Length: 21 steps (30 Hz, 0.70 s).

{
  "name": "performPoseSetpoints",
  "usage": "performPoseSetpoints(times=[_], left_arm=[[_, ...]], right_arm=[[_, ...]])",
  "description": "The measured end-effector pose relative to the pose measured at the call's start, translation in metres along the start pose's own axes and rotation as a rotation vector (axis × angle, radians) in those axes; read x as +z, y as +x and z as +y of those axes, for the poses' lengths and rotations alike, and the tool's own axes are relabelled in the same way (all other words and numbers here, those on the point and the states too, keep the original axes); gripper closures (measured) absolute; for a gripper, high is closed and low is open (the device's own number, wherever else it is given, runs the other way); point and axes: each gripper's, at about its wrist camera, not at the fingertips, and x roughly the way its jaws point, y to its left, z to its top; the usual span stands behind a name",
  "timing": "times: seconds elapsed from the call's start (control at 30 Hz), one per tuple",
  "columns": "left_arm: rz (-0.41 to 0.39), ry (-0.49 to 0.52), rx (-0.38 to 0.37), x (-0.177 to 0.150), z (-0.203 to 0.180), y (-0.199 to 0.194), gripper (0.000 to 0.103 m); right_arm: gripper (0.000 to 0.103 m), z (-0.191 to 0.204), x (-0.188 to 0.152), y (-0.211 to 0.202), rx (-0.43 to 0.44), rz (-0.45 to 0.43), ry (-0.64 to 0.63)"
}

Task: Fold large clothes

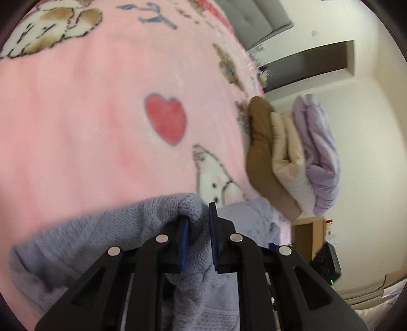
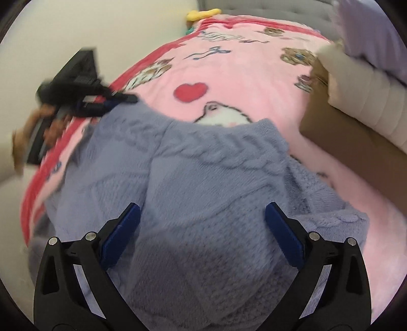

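A lavender-grey cable-knit sweater (image 2: 203, 183) lies on a pink cartoon-print blanket (image 2: 241, 84). My left gripper (image 1: 199, 226) is shut on a fold of the sweater's edge (image 1: 188, 208) and holds it just above the blanket (image 1: 89, 122). In the right wrist view the left gripper (image 2: 122, 99) shows at the sweater's far left corner, with the hand behind it. My right gripper (image 2: 202, 224) is open, its blue pads (image 2: 122, 234) spread wide over the near part of the sweater, holding nothing.
A stack of folded clothes, brown, beige and lilac (image 1: 292, 157), sits on the blanket's right side; it also shows in the right wrist view (image 2: 356, 101). A grey headboard (image 1: 254, 20) and white walls lie beyond. A yellow toy (image 2: 203, 14) lies at the bed's far end.
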Motion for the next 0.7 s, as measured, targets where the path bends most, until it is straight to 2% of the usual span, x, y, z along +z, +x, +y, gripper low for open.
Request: performPoseSetpoints(times=[0.07, 0.13, 0.23, 0.27, 0.33, 0.43, 0.47, 0.5, 0.57, 0.63, 0.7], left_arm=[[0.041, -0.056, 0.020, 0.011, 0.015, 0.010, 0.089], [0.092, -0.102, 0.022, 0.019, 0.028, 0.022, 0.089], [0.153, -0.059, 0.059, 0.023, 0.028, 0.036, 0.089], [0.157, -0.045, 0.065, 0.023, 0.026, 0.036, 0.088], [0.149, 0.043, 0.084, 0.017, 0.013, 0.029, 0.085], [0.117, 0.144, 0.085, 0.000, -0.003, 0.014, 0.063], [0.097, 0.168, 0.087, -0.009, -0.010, 0.007, 0.050], [0.072, 0.183, 0.100, -0.015, -0.016, 0.003, 0.037], [-0.001, 0.217, 0.123, -0.031, -0.026, -0.012, 0.024], [-0.057, 0.217, 0.109, -0.046, -0.032, -0.025, 0.022], [-0.068, 0.213, 0.123, -0.061, -0.037, -0.030, 0.022]], right_arm=[[0.008, 0.008, -0.004, 0.006, 0.005, 0.032, -0.015], [0.008, 0.019, -0.011, 0.020, -0.035, 0.082, -0.053], [0.007, 0.025, -0.020, 0.027, -0.061, 0.072, -0.070], [0.007, 0.024, -0.020, 0.026, -0.058, 0.073, -0.061], [0.007, 0.021, -0.016, 0.020, -0.047, 0.079, -0.041], [0.008, 0.012, -0.017, -0.001, 0.012, 0.030, 0.047], [0.008, 0.010, -0.017, -0.007, 0.033, 0.013, 0.071], [0.008, 0.009, -0.019, -0.013, 0.046, -0.004, 0.088], [0.008, 0.009, -0.023, -0.026, 0.072, -0.032, 0.093], [0.008, 0.013, -0.027, -0.040, 0.097, -0.064, 0.083], [0.008, 0.020, -0.031, -0.054, 0.128, -0.092, 0.071]])
